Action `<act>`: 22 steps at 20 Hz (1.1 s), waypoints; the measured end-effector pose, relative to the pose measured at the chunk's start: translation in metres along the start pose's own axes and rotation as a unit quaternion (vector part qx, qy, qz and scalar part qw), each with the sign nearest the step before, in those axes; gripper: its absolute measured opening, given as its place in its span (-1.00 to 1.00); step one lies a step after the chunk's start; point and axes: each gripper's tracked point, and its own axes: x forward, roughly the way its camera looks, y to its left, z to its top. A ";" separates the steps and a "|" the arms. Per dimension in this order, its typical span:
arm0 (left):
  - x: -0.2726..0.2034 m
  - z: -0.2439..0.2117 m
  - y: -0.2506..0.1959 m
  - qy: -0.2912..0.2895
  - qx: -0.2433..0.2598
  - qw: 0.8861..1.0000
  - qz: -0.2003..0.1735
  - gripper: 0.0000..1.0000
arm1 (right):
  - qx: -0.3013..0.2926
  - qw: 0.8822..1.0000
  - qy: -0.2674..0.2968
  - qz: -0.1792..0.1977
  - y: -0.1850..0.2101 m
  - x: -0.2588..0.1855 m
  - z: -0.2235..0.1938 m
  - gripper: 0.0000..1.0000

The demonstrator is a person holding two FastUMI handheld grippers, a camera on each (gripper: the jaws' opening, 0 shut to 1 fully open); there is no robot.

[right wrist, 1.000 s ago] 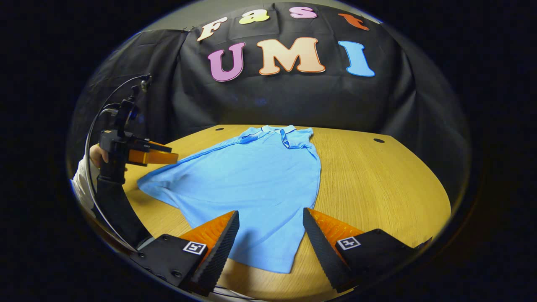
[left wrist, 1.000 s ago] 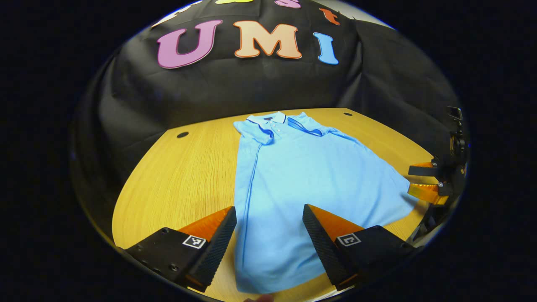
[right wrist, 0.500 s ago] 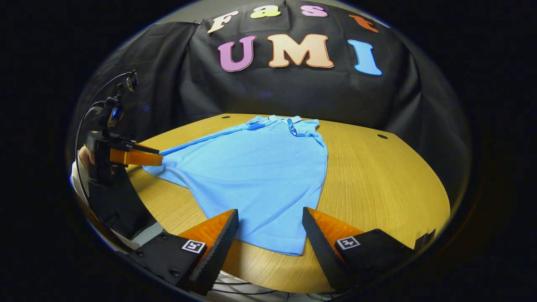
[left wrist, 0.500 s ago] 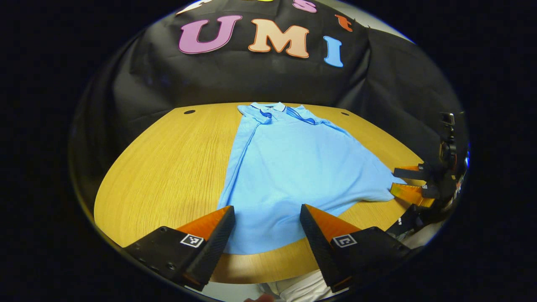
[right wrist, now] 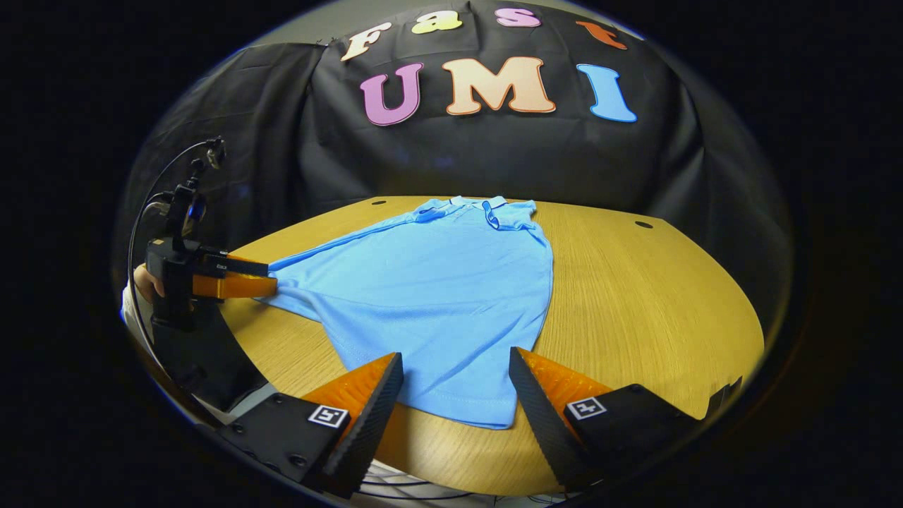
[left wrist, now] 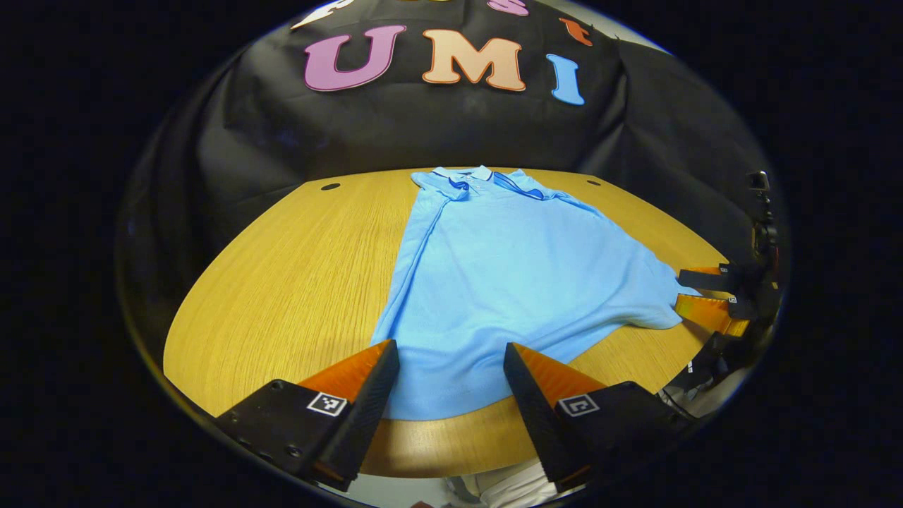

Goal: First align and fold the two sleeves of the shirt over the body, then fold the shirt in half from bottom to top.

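Note:
A light blue polo shirt (left wrist: 508,275) (right wrist: 437,289) lies flat on the wooden table (left wrist: 282,282), collar at the far end, hem near the front edge. In the left gripper view, my left gripper (left wrist: 448,367) stands open just above the hem, with nothing between its fingers. In the right gripper view, my right gripper (right wrist: 455,374) is open too, over the hem's other end. The right gripper (left wrist: 705,295) sits beside the shirt's right bottom corner. The left gripper (right wrist: 247,277), held by a hand (right wrist: 144,282), reaches the left bottom corner.
The table (right wrist: 635,303) has small dark holes near its far edge (left wrist: 330,186) (right wrist: 643,224). Black cloth walls the booth behind it. Bare wood lies on both sides of the shirt. Cables (right wrist: 409,487) hang below the front edge.
Both grippers have drawn back toward the table's front edge, so the hem now lies just ahead of their fingertips. The shirt's bottom corners have shifted slightly. Both stay open.

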 end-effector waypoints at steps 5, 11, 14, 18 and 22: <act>0.006 0.007 -0.022 -0.003 0.004 1.000 -0.019 0.19 | 0.007 1.000 0.001 0.016 0.009 0.005 0.001 0.45; 0.015 0.013 -0.026 -0.028 0.005 0.999 -0.020 -0.96 | 0.043 0.999 -0.001 0.030 0.009 0.009 0.004 -0.64; 0.014 0.014 -0.026 -0.028 -0.005 0.999 -0.019 -1.00 | 0.048 0.998 -0.005 0.032 0.009 0.011 0.006 -0.84; 0.014 0.017 -0.026 -0.028 -0.011 0.999 -0.014 -1.00 | 0.064 0.997 -0.010 0.031 0.007 0.014 0.008 -0.94; 0.012 0.036 -0.025 -0.050 -0.046 0.997 -0.020 -1.00 | 0.070 0.997 -0.016 0.023 0.001 0.018 0.017 -0.95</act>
